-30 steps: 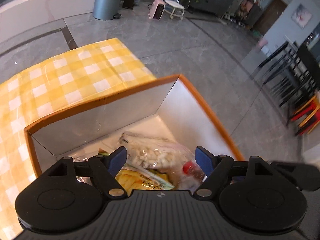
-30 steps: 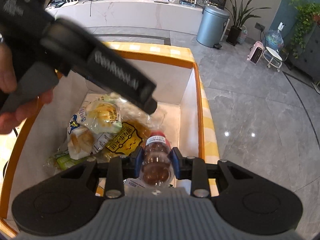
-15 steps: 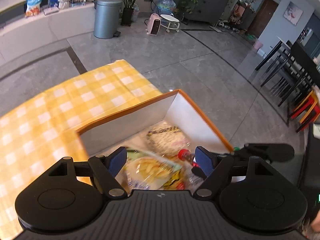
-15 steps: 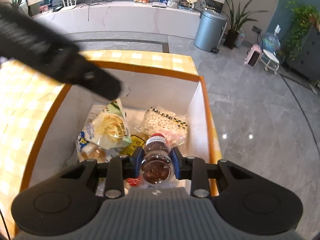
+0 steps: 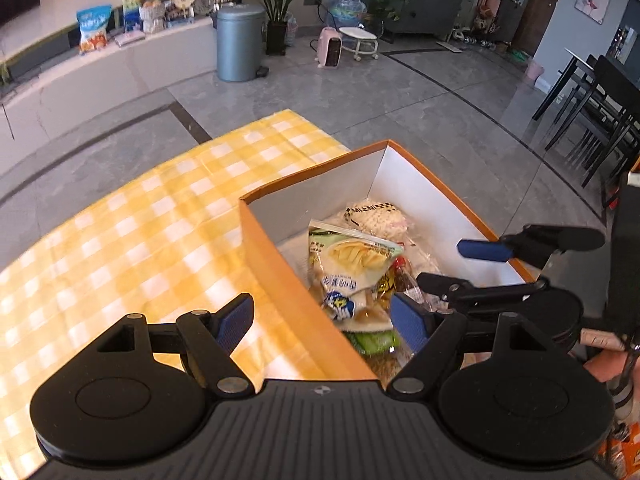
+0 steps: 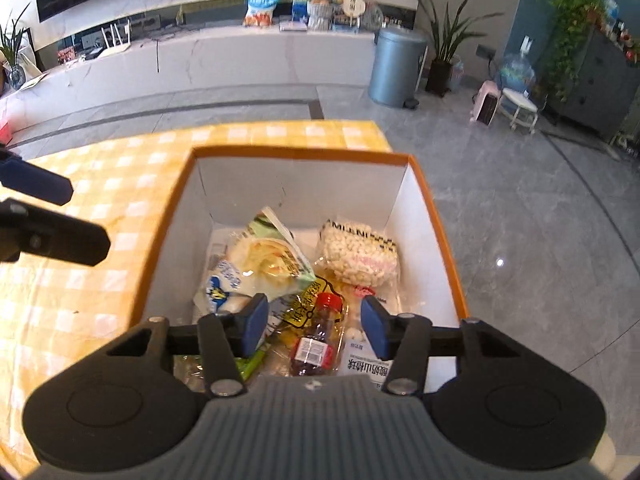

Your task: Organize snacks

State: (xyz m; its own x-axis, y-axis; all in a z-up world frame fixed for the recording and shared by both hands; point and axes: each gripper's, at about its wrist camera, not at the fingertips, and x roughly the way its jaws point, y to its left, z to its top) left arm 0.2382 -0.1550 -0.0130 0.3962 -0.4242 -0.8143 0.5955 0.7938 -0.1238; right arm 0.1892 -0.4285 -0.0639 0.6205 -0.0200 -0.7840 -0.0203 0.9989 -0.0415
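Note:
An orange-rimmed box (image 6: 304,156) with white walls stands on a yellow checked cloth (image 5: 140,240). Inside lie a green chips bag (image 6: 272,260), a clear bag of white puffs (image 6: 360,254) and other packets. A small red-capped bottle (image 6: 318,336) rests on the packets at the near end. My right gripper (image 6: 315,322) hovers just above it, its jaws opening, both pads clear of the bottle between them. My left gripper (image 5: 322,320) is open and empty, straddling the box's left wall. In the left wrist view the right gripper (image 5: 460,268) hangs over the box's right side.
The box sits at the table's far right corner, with grey tiled floor beyond. A grey bin (image 6: 396,66), a low white counter (image 6: 200,60) with snack bags, and black dining chairs (image 5: 592,120) stand farther off. A hand (image 5: 604,356) shows at the lower right.
The right gripper's jaws have spread off the bottle, which now lies among the packets. The left gripper has moved up and to the left, out of the box and over its left wall.

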